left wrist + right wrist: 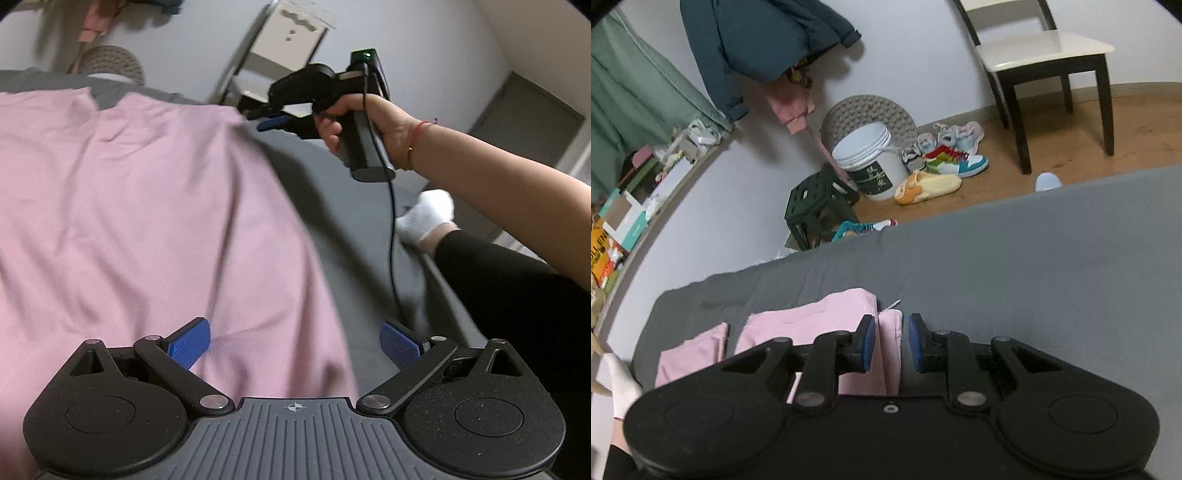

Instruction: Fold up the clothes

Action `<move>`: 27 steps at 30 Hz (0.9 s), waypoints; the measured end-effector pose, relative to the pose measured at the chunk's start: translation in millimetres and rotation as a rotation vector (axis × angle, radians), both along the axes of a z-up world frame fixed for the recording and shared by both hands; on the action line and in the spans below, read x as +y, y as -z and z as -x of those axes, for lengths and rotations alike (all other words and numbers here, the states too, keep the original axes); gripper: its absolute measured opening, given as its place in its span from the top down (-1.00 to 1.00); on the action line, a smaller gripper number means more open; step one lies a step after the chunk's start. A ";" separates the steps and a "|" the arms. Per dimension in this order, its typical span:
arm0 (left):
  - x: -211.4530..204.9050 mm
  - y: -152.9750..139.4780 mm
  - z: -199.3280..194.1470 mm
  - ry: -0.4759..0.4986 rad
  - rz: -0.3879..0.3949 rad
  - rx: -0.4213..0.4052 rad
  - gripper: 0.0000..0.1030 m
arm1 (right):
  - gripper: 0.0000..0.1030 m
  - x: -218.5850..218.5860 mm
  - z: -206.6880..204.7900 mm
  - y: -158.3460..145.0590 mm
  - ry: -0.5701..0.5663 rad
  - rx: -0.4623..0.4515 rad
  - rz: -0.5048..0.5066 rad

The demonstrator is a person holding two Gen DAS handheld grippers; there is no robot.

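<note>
A pink garment lies spread over the grey bed, blurred by motion. My left gripper hovers open and wide over the garment's near right edge, with nothing between its blue pads. A hand holds my right gripper at the garment's far right corner. In the right wrist view the right gripper stands narrowly open, its pads a small gap apart. A ribbed edge of the pink garment shows in that gap, lying on the grey bed. I cannot tell whether the pads touch the cloth.
The person's white-socked foot and black trouser leg rest on the bed's right side. Beyond the bed are a chair, a white bucket, several shoes, a dark green stool and a hanging jacket.
</note>
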State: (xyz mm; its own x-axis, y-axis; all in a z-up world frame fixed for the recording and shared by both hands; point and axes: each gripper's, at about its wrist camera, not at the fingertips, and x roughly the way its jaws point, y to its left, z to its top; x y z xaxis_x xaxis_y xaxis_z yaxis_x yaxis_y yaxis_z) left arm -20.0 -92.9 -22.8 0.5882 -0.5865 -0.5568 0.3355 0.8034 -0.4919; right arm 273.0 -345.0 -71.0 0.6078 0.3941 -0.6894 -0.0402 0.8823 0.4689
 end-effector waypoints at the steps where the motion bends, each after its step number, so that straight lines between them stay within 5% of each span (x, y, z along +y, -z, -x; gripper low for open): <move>1: 3.3 0.6 2.4 0.005 0.010 -0.007 -0.92 | 0.60 4.4 -4.0 3.6 -0.005 0.006 0.021; 3: 7.8 3.2 8.6 0.006 0.019 -0.014 -0.92 | 0.88 6.9 -4.3 7.9 -0.018 0.000 0.042; 9: 23.4 6.4 22.2 -0.008 0.077 -0.019 -0.92 | 0.89 34.4 -3.2 -15.0 -0.154 -0.070 -0.006; 15: 17.2 0.7 29.6 0.009 0.031 -0.038 -0.92 | 0.89 100.4 15.7 -45.5 -0.496 -0.176 0.125; 18: 19.8 -1.3 37.1 0.004 0.042 -0.034 -0.92 | 0.89 102.6 16.2 -47.4 -0.467 -0.163 0.141; 22: 21.0 0.6 28.5 0.001 0.032 -0.037 -0.92 | 0.89 72.5 11.3 -50.2 -0.397 -0.168 0.043; 27: 19.3 2.5 18.1 0.002 0.005 -0.056 -0.92 | 0.89 13.6 0.4 -56.7 -0.123 -0.141 0.047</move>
